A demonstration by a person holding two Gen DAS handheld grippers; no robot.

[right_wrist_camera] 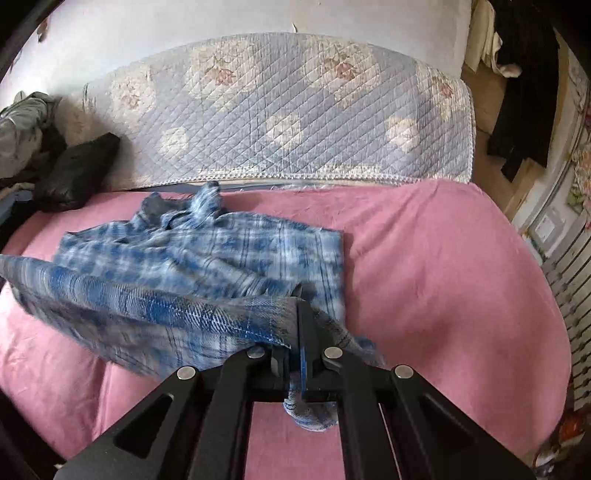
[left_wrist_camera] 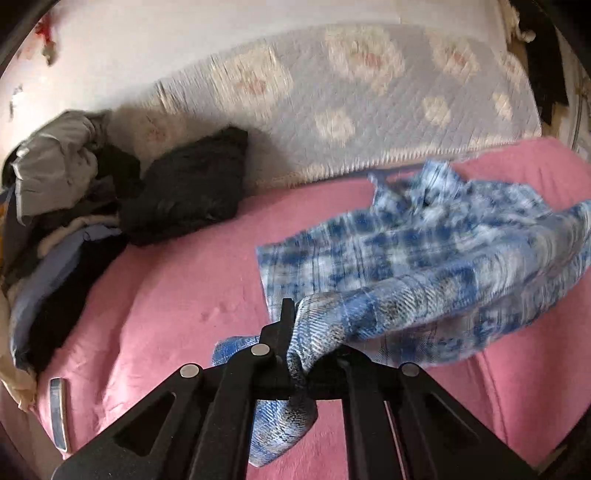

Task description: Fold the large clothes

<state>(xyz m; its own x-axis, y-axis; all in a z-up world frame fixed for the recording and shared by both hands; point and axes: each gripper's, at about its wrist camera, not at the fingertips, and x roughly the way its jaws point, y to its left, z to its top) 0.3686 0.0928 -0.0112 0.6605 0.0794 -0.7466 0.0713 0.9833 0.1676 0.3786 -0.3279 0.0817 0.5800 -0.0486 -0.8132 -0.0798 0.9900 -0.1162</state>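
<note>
1. The left gripper (left_wrist_camera: 286,314) is clenched on a bunched edge of the blue plaid shirt (left_wrist_camera: 424,266), cloth hanging below its jaws.
2. The right gripper (right_wrist_camera: 297,306) is likewise clamped on the shirt's hem (right_wrist_camera: 236,328), fabric pinched between its jaws.
3. The shirt is stretched between both grippers, lifted at the near edge, its far part rumpled on the bed.
4. The bed is covered by a pink sheet (right_wrist_camera: 424,258).
5. A quilted floral blanket (right_wrist_camera: 280,110) is draped behind it, against a pale wall (right_wrist_camera: 184,22).
6. A heap of clothes (left_wrist_camera: 62,206) and a black garment (left_wrist_camera: 188,188) are seen at the left.
</note>
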